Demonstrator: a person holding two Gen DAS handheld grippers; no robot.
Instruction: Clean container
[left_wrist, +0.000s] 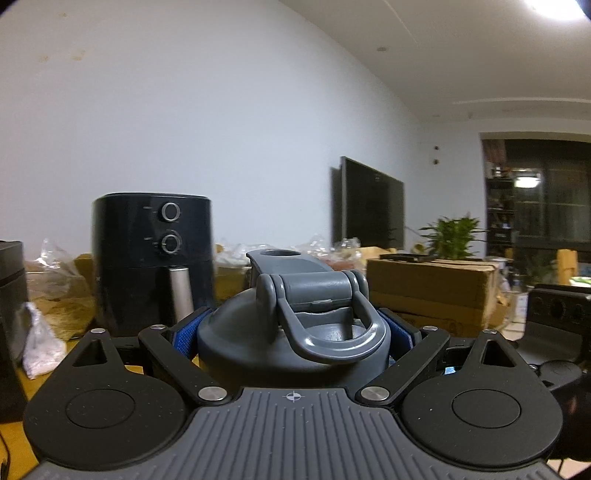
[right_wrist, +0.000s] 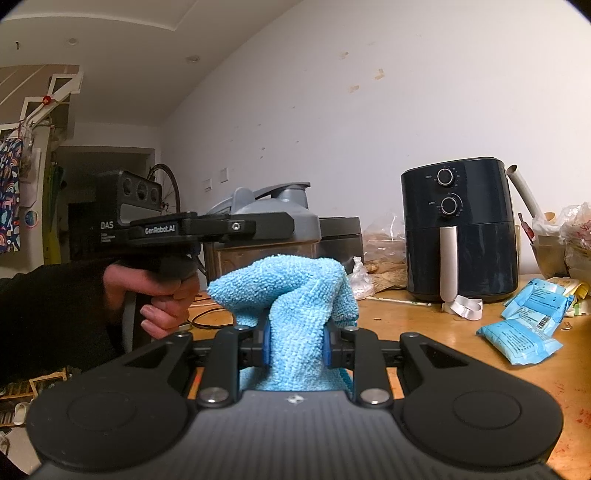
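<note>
As seen from the left wrist, grips the container (left_wrist: 229, 332) with the left gripper (left_wrist: 293, 328): blue pads (left_wrist: 186, 330) pressed on both sides just under the grey lid (left_wrist: 258, 317), clenched on it. Holds it upright, close to the lens, with the carry loop (left_wrist: 332, 345) folded down toward the camera and the spout (left_wrist: 282, 253) at the far edge. Leaves the base hidden, so cannot tell whether it touches the table. Shows behind it a black fryer (left_wrist: 147, 258) to the left, a cardboard box (left_wrist: 428, 288) to the right, a plant (left_wrist: 450, 236) on the box and a dark TV (left_wrist: 373, 210) against the wall.

From the right wrist, pinches a blue cloth (right_wrist: 295, 284) in the right gripper (right_wrist: 295, 343): jaws nearly together, squeezing the bunched fabric, which bulges up above the pads and hangs below them. Points level toward the container, which sits just behind the cloth, brownish body and grey lid partly covered by the left gripper's black finger. Cannot tell whether cloth and container touch. Shows a hand (right_wrist: 162, 295) in a dark sleeve wrapped round the left gripper's handle. Places the container left of the fryer and well apart from it, over the wooden table (right_wrist: 424, 332). Shows blue packets (right_wrist: 517, 339) lying on the table at the right, in front of the fryer.
</note>
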